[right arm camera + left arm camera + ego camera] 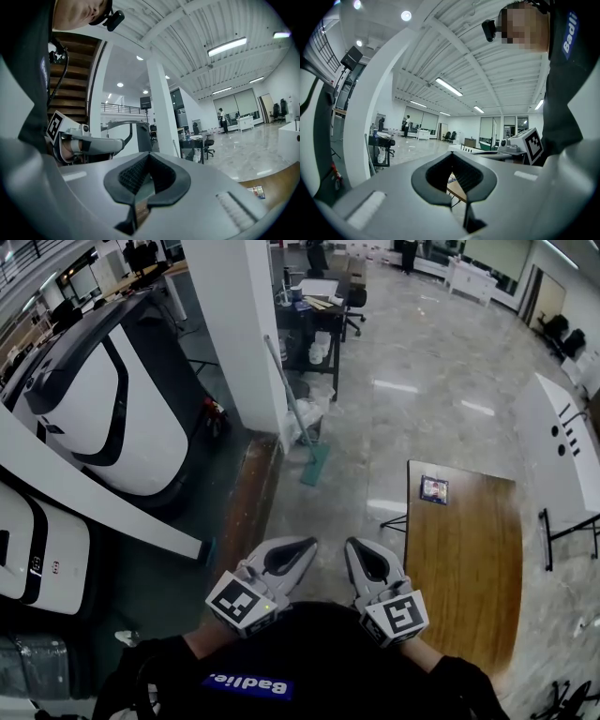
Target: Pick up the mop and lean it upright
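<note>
While the mop (pixel 290 411) slants against the white pillar (pixel 236 334) at upper centre, its head on the floor, the left claw (pixel 294 550) and right claw (pixel 360 553) sit clenched and empty at lower centre, probably because the mop is well out of reach.

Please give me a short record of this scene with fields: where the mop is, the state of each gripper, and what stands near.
mop: teal head on the floor, handle slanting up beside the white pillar; not held
left gripper: jaws shut, empty, well short of the mop
right gripper: jaws shut, empty, beside the left one
wooden table: at the right, a small card lies on it
black desk: behind the pillar, cluttered
</note>
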`<state>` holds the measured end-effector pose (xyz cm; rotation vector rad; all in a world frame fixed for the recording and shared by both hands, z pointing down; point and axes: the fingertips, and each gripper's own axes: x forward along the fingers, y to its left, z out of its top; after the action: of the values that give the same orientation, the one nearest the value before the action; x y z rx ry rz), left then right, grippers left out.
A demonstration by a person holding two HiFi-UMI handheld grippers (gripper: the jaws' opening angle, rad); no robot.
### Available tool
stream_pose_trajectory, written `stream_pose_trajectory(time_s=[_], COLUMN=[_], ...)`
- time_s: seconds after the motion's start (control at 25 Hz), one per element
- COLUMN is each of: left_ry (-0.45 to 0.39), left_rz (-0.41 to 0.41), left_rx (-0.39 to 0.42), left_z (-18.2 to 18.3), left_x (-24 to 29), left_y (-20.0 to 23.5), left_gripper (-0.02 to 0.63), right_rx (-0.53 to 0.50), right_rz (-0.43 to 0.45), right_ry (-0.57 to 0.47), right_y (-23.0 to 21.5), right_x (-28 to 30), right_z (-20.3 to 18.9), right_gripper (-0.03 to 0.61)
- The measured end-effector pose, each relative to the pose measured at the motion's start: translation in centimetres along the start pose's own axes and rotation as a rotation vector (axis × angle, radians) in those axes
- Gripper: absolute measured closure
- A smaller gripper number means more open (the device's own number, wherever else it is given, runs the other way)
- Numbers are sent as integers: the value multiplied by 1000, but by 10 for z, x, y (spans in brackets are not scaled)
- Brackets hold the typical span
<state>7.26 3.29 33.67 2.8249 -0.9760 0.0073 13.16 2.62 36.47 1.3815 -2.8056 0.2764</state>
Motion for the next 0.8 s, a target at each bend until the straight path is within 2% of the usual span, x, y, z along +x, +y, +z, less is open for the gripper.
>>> stream_pose_trajectory(time_s=[0.24, 0.56, 0.8], left_ry=[14, 25, -5], left_rz=[29, 46, 8], left_rx=[-5, -14, -14], left_z=[-8, -9, 0], left_x=[5, 12, 24], left_y=[-5, 21, 51], left_gripper=[594, 594, 594], right_rx=[17, -10, -13], right_rz=[6, 13, -33], right_ry=[27, 47, 50], right_y=[-12, -23, -35], right_x=[-4, 22, 50], right_z=[-7, -13, -7], right_gripper=[572, 572, 572])
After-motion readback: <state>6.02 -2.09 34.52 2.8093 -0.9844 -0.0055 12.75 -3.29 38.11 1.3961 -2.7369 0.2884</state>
